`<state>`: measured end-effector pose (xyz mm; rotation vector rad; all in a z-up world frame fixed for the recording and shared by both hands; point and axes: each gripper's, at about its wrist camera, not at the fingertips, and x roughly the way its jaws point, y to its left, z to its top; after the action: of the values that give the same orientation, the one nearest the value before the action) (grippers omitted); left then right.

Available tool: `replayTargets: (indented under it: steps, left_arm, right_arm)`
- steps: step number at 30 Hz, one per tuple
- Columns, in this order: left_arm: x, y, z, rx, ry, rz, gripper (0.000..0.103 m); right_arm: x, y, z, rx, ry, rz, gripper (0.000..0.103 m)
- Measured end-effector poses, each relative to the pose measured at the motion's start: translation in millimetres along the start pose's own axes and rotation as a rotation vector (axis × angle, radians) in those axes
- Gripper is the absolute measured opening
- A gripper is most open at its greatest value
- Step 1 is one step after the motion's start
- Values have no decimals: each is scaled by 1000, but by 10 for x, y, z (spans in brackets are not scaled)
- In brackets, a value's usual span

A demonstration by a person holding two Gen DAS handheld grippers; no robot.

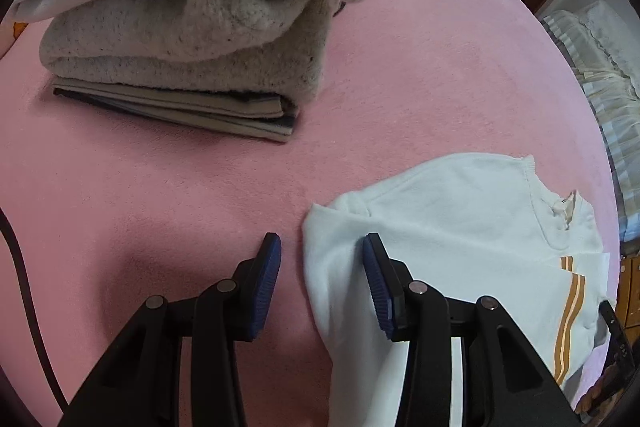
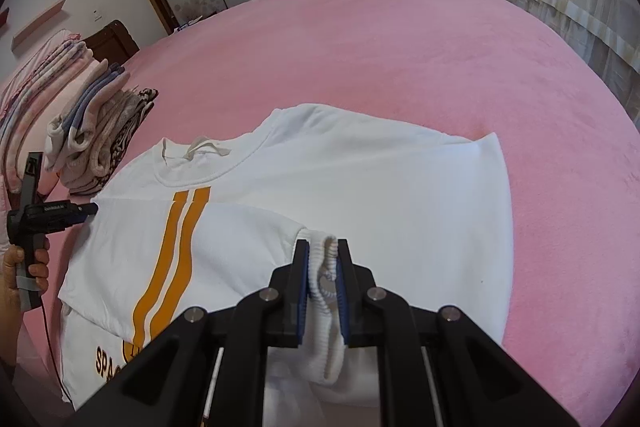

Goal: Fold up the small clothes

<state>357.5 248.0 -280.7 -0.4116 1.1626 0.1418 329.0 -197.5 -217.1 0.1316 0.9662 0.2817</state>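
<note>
White sweatshirt (image 2: 360, 187) lies flat on the pink blanket (image 2: 400, 47), collar away, its ribbed cuff (image 2: 324, 267) pinched by right gripper (image 2: 323, 259); left gripper (image 1: 322, 247) gapes wide.

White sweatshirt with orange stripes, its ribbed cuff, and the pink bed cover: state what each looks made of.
White sweatshirt with orange stripes: likely cotton jersey or fleece, matte, smooth, softly creased; the stripes look printed. Ribbed cuff, clamped in the right gripper: stretchy rib knit, with fine parallel ridges. Pink bed cover: probably plush fleece, with a fuzzy, faintly mottled nap.
</note>
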Motion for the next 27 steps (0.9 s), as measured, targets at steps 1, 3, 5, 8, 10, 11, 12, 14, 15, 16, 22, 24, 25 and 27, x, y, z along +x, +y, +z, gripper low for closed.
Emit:
replayTargets:
  steps: [1, 3, 5, 8, 10, 11, 12, 14, 15, 16, 22, 24, 25, 27]
  left_arm:
    - [2, -13, 5, 3, -10, 7, 40]
    - [5, -101, 5, 38, -48, 43, 16]
    - [40, -233, -11, 123, -66, 128, 11]
    - [139, -397, -84, 231, -86, 231, 9]
    - [166, -466, -123, 263, -105, 265, 9]
    - [166, -485, -133, 269, -112, 274, 9]
    - [164, -501, -141, 272, -115, 279, 9]
    - [121, -540, -156, 280, -120, 288, 10]
    - [91, -552, -159, 278, -117, 288, 12]
    - [30, -566, -162, 273, -113, 287, 18]
    - [-691, -647, -459, 195, -223, 236, 30]
    - [-835, -693, -657, 154, -216, 171, 30]
    - [-913, -679, -770, 132, -212, 145, 30]
    - [-958, -736, -1001, 104, -192, 96, 30]
  right_arm:
    - [-12, 5, 4, -6, -6, -5, 12]
    - [-32, 16, 4, -18, -18, -13, 11]
    - [-55, 23, 6, -23, -34, -23, 11]
    - [47, 3, -21, -30, -13, -57, 11]
    - [159, -20, -69, -36, 18, -84, 11]
    - [183, -24, -91, -40, 21, -90, 11]
    - [191, -29, -104, -38, 23, -92, 11]
    - [176, -39, -101, -24, 30, -89, 12]
    - [138, -49, -85, -10, 33, -93, 15]
    - [94, -51, -70, 1, 28, -100, 18]
    - [-356, 182, -36, -13, -59, -101, 28]
    - [-417, 399, -78, -39, -58, -43, 28]
    - [-412, 551, -120, -57, -44, 0, 28]
    - [-332, 843, -201, -97, 0, 60, 28]
